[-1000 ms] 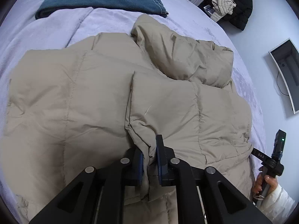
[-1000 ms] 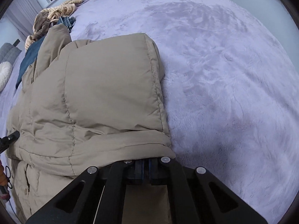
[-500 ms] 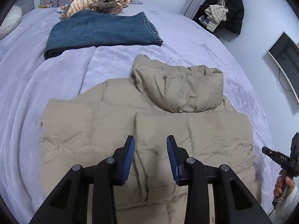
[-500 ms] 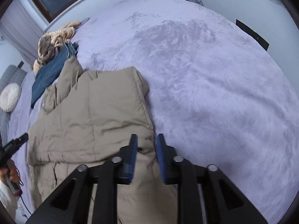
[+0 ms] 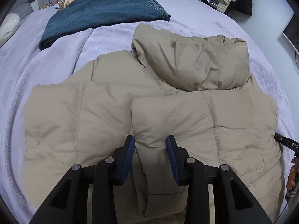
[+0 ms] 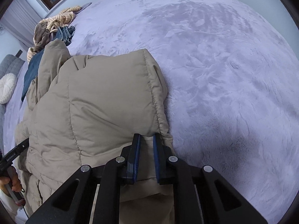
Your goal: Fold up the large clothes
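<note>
Left gripper (image 5: 150,140): fingers spread, nothing pinched, over the corner of the folded-in jacket panel. Right gripper (image 6: 146,138): fingers slightly apart, straddling the jacket's hem edge, no pinch visible. Tan puffer jacket (image 5: 177,115) lies near the bed's (image 6: 224,74) near edge, side panel folded in, hood (image 5: 192,63) toward the far side. Looks like one fold just set down; next needs a fresh grab for the following fold. Folded jeans (image 5: 101,16) further back.
</note>
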Demonstrator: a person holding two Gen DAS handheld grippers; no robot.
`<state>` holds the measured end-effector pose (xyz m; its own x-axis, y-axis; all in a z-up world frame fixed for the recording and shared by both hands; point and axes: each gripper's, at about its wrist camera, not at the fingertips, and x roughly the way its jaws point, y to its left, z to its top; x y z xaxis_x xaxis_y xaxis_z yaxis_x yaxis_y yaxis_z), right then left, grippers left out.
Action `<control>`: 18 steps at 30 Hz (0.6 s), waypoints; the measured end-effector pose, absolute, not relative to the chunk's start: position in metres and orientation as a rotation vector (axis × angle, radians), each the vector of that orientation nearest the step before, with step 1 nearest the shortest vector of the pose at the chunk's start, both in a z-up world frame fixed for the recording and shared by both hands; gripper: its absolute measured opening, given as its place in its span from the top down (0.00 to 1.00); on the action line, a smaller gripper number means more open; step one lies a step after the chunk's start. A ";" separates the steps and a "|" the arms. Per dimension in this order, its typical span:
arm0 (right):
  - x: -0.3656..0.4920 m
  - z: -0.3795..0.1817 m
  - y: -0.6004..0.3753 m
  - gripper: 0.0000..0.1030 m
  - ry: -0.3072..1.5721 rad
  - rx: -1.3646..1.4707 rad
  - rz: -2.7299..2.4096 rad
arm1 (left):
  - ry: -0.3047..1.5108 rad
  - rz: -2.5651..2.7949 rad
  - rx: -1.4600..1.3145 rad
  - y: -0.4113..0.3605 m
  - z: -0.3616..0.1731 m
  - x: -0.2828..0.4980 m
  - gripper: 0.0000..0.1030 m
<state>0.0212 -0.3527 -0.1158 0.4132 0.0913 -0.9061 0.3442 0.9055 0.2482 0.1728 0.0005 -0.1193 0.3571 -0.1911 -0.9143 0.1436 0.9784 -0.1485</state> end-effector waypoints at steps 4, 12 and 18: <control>0.007 -0.092 -0.355 0.82 1.143 0.450 -0.158 | 1.197 -0.191 -0.058 0.009 -0.101 0.158 0.63; -0.036 -0.066 -0.349 0.58 1.175 0.510 -0.124 | 1.223 -0.132 -0.027 0.015 -0.072 0.111 0.37; -0.060 -0.066 -0.338 0.52 1.233 0.555 -0.103 | 1.250 -0.122 -0.047 0.014 -0.057 0.082 0.36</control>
